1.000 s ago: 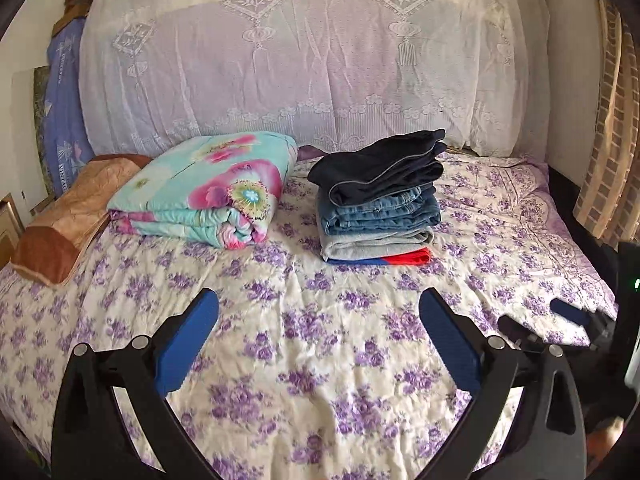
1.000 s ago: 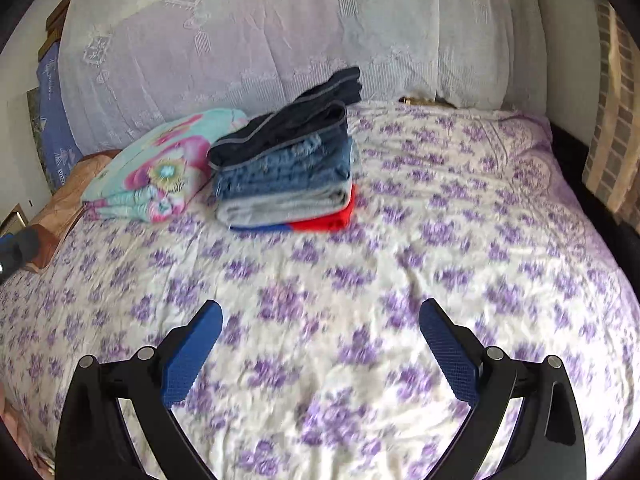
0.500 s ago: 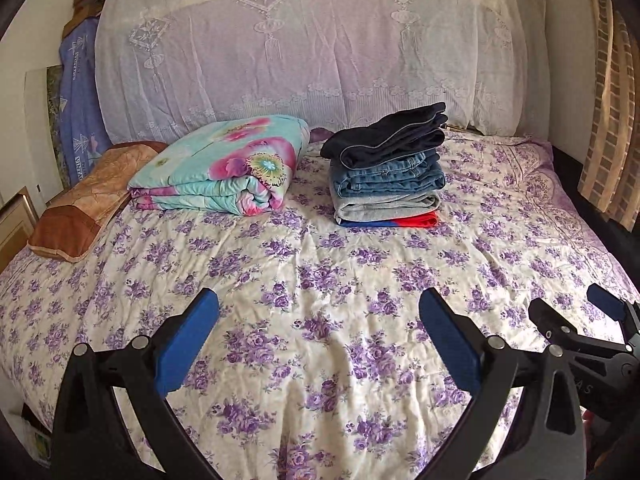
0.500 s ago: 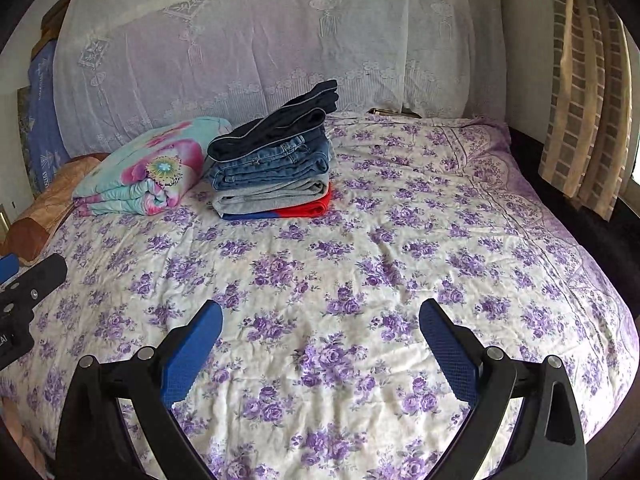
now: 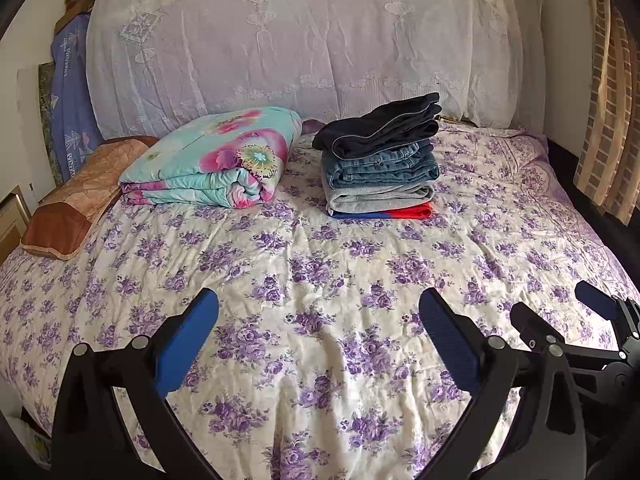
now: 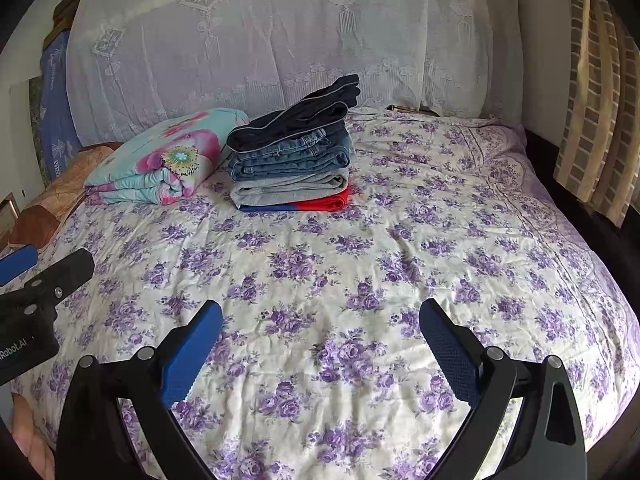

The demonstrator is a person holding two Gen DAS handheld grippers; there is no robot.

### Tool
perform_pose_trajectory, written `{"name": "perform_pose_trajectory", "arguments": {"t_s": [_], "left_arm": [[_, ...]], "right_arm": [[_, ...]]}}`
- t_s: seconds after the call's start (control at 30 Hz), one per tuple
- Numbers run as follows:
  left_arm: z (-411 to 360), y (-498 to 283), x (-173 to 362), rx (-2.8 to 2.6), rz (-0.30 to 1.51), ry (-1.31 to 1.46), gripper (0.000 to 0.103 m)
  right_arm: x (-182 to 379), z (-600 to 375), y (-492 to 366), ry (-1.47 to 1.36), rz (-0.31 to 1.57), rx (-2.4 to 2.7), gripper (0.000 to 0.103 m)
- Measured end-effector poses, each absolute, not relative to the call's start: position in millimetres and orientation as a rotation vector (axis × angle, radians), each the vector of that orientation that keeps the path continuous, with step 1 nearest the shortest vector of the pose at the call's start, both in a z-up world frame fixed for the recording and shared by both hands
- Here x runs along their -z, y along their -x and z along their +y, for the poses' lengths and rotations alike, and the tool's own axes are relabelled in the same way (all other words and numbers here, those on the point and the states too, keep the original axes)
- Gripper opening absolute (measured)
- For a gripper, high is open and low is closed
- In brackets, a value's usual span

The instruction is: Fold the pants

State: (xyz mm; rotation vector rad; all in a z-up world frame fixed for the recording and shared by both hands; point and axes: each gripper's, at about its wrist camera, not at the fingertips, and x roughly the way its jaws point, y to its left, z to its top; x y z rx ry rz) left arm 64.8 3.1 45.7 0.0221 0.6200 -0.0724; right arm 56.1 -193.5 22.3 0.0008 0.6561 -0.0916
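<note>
A stack of folded pants [image 5: 380, 164] sits at the far side of the bed, dark navy on top, then blue jeans, grey, and red and blue at the bottom; it also shows in the right wrist view [image 6: 292, 160]. My left gripper [image 5: 318, 316] is open and empty above the near part of the bed. My right gripper [image 6: 320, 328] is open and empty, level with the left one. The right gripper shows at the right edge of the left wrist view [image 5: 560, 308]. The left gripper shows at the left edge of the right wrist view [image 6: 44, 264].
The bed [image 5: 320, 264] has a white sheet with purple flowers. A folded floral quilt [image 5: 216, 160] lies left of the stack, and a brown pillow [image 5: 76, 204] lies further left. A lace-covered headboard [image 5: 304, 40] stands behind. A curtain [image 5: 608, 120] hangs at right.
Both grippers have pulled back from the stack toward the near side of the bed and risen, so more of the bed shows. Both stay open and empty.
</note>
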Motion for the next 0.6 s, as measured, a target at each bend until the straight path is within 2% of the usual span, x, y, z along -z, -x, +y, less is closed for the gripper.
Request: {"name": "perform_pose_trajectory", "arguments": {"t_s": [0.6], "left_arm": [[3.9,-69.9,-40.4,0.068,0.643,-0.016,0.098]], "right_arm": [[-21.2,-194.6,-57.8,-0.003,0.661,0.097,0.099]]}}
